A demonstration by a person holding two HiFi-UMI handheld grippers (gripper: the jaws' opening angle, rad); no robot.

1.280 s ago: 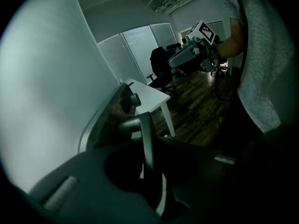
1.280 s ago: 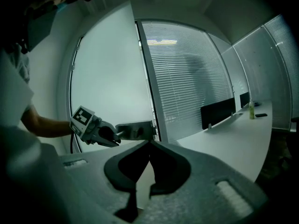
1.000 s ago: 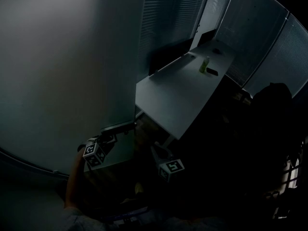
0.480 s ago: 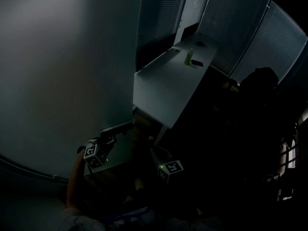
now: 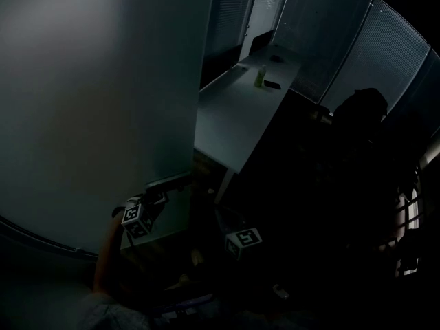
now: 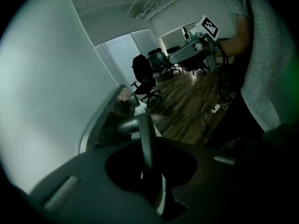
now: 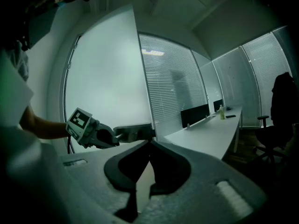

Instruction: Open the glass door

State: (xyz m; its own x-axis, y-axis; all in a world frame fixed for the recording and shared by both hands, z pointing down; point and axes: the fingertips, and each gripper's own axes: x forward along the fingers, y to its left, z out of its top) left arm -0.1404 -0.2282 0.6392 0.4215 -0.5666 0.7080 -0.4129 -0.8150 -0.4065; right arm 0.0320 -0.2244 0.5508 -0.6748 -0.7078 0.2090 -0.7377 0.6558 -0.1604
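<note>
One glass door (image 5: 96, 102): left gripper (image 6: 148, 160) clenched lever handle (image 6: 142, 129), right gripper (image 7: 149, 143) hung closed, empty; steady pull along hinge arc looked wisest.

An office: long white desk (image 5: 237, 115), swivel chairs (image 6: 142, 73) (slatted blinds (image 7: 170, 78) too).

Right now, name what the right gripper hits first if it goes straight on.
Likely the door handle, gripped by the left gripper, just past the right gripper's tips; depth is unclear.
</note>
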